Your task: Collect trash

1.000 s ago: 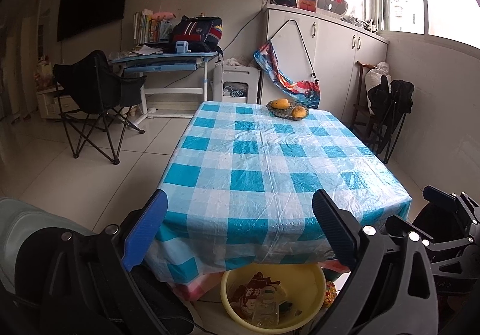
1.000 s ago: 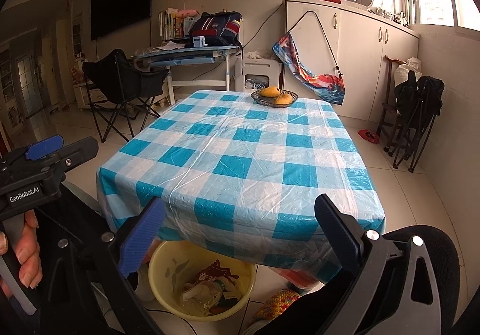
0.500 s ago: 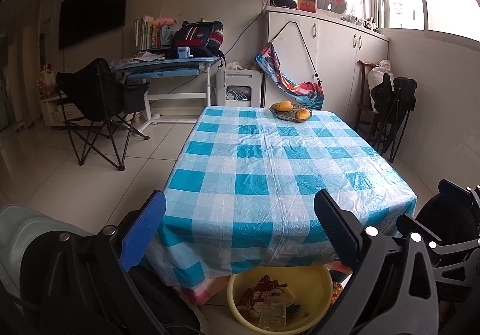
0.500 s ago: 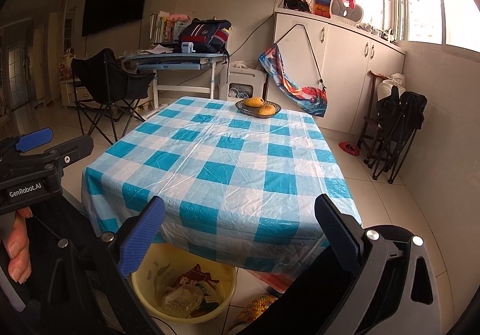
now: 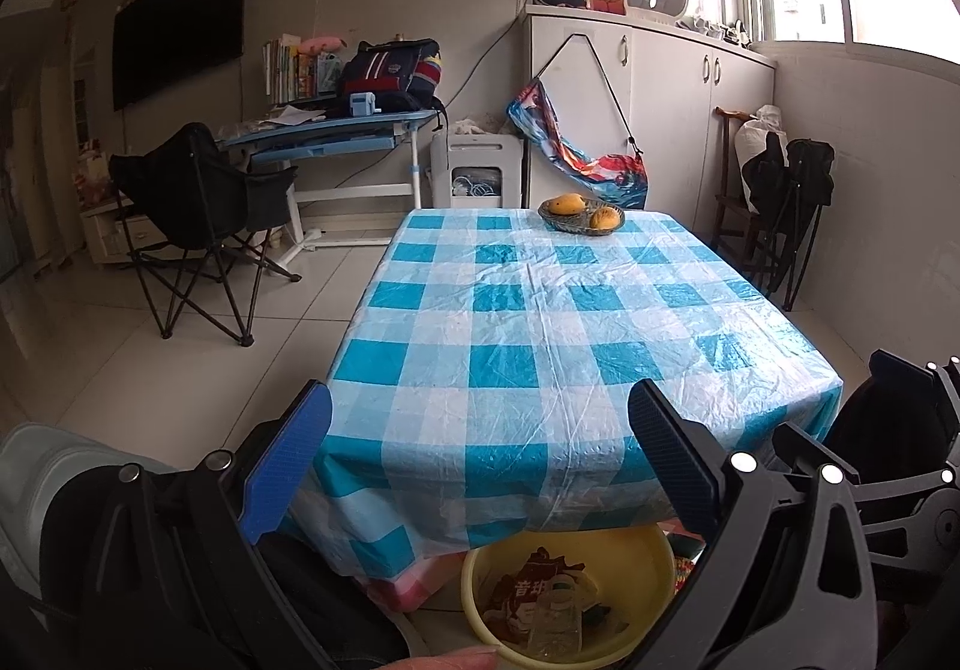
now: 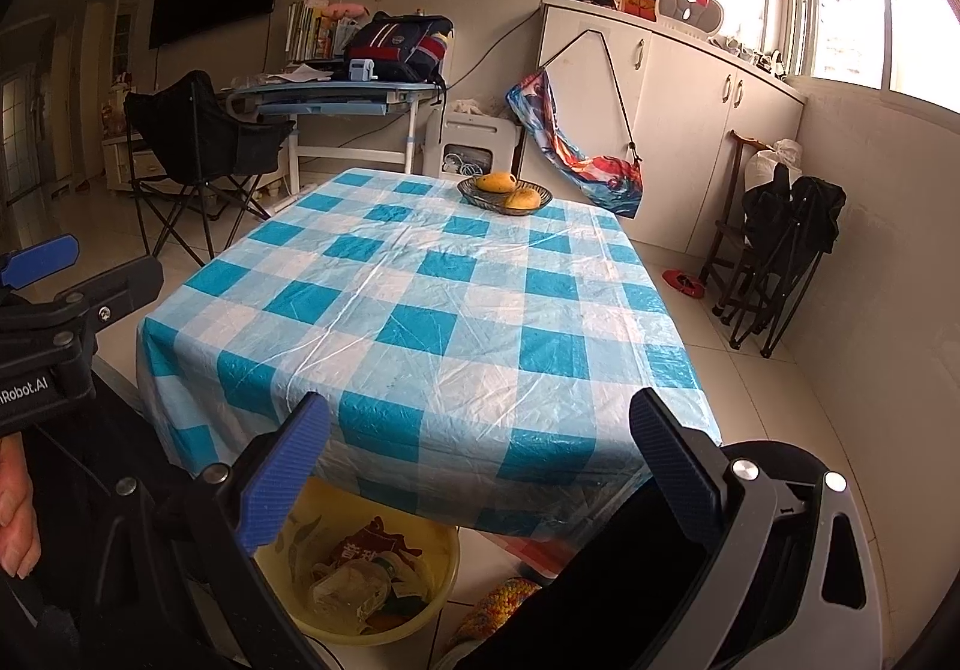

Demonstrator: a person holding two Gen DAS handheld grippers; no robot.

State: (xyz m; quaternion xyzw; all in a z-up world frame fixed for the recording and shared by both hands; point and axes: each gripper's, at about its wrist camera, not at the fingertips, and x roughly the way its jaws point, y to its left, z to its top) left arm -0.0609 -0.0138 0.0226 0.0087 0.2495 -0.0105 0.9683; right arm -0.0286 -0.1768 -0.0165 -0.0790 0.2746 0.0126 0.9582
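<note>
A yellow basin on the floor under the surface's near edge holds the trash: wrappers and crumpled plastic. A basket holds two mangoes. Both grippers' jaws, left and right, gape wide, empty.

Basin under table near edge; fruit bowl far end.

Checked table bears a fruit basket at its far edge
</note>
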